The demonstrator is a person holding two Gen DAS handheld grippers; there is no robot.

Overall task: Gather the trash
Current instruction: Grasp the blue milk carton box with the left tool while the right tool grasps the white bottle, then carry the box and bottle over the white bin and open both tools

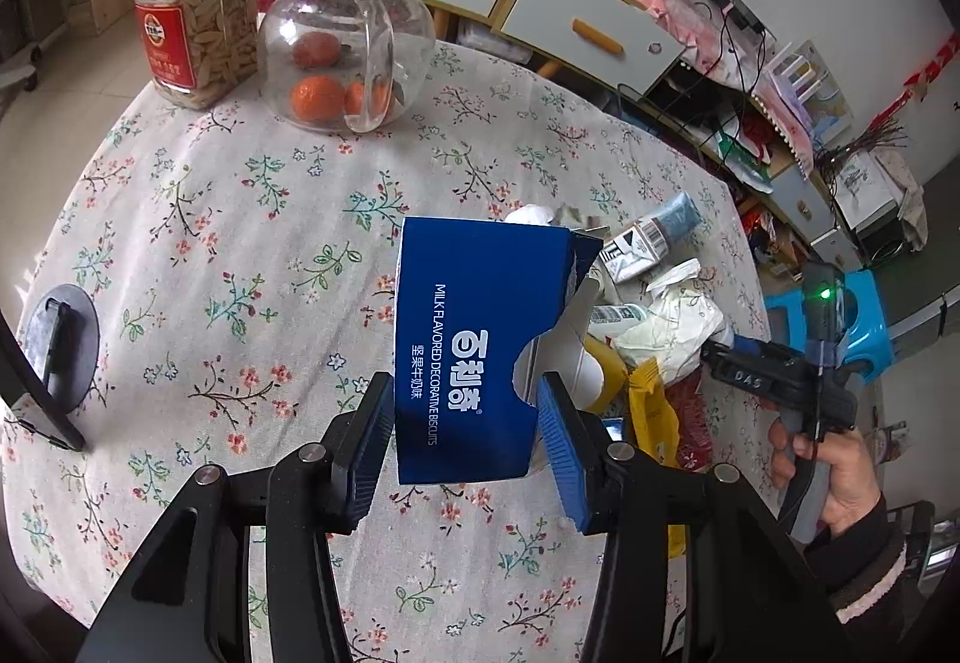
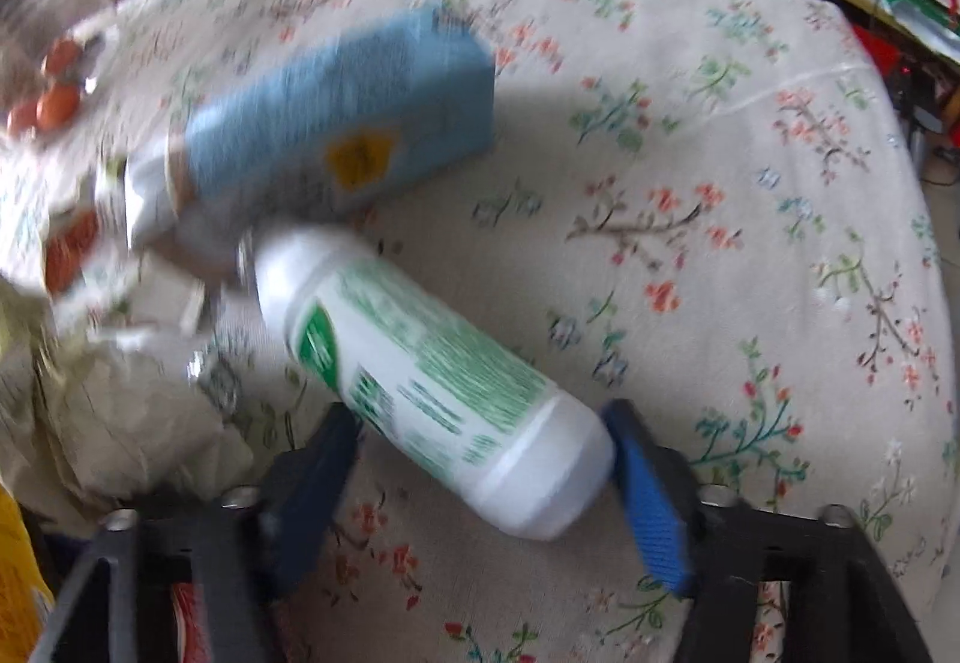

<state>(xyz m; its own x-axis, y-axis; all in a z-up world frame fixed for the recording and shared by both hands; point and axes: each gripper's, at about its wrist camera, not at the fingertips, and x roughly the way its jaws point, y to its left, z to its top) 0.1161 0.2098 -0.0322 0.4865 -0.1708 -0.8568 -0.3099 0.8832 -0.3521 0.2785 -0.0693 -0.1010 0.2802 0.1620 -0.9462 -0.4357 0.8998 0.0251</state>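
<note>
The jaws of the left gripper (image 1: pixel 465 441) are closed on a dark blue biscuit box (image 1: pixel 474 357), which is held clear above the floral tablecloth (image 1: pixel 240 243), while the jaws of the right gripper (image 2: pixel 486 477) are set about half open around a white bottle (image 2: pixel 426 375) lying tilted on the cloth beside a light blue carton (image 2: pixel 342 123). Whether the bottle is actually pinched cannot be told, as that view is blurred. The squeeze is probably best completed across the bottle's body before any lift, so that rolling is prevented.
</note>
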